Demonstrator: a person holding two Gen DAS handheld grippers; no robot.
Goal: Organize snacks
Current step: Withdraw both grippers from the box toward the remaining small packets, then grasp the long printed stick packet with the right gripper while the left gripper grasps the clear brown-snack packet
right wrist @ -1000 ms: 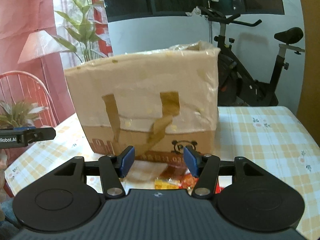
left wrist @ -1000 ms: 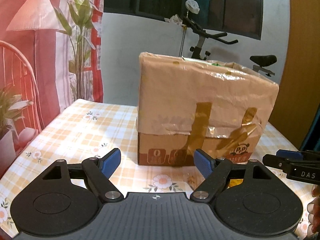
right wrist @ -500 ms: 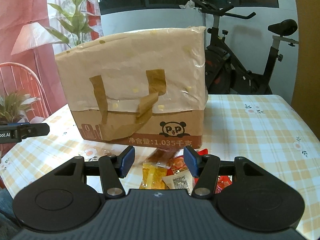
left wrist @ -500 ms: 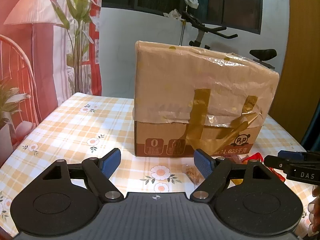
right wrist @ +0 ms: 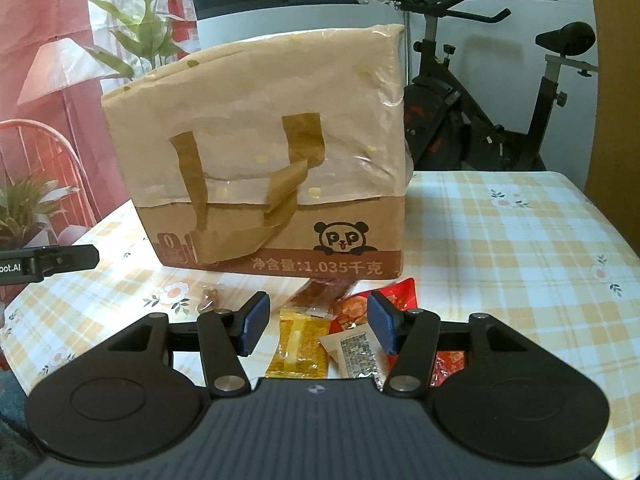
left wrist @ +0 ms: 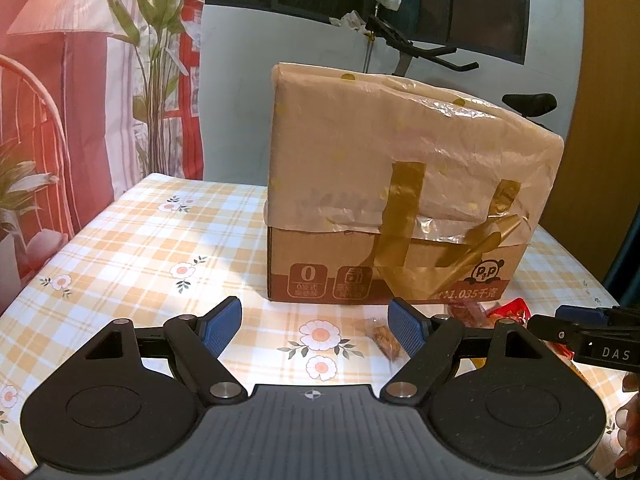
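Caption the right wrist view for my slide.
Open right gripper poised over snack packets before a bag-lined box.

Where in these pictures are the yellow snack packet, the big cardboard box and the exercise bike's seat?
yellow snack packet [right wrist: 298, 344]: right wrist view, middle of the wrapper.
cardboard box [right wrist: 344, 240]: right wrist view, panda logo on its front.
exercise bike seat [right wrist: 566, 36]: right wrist view, top of the saddle.
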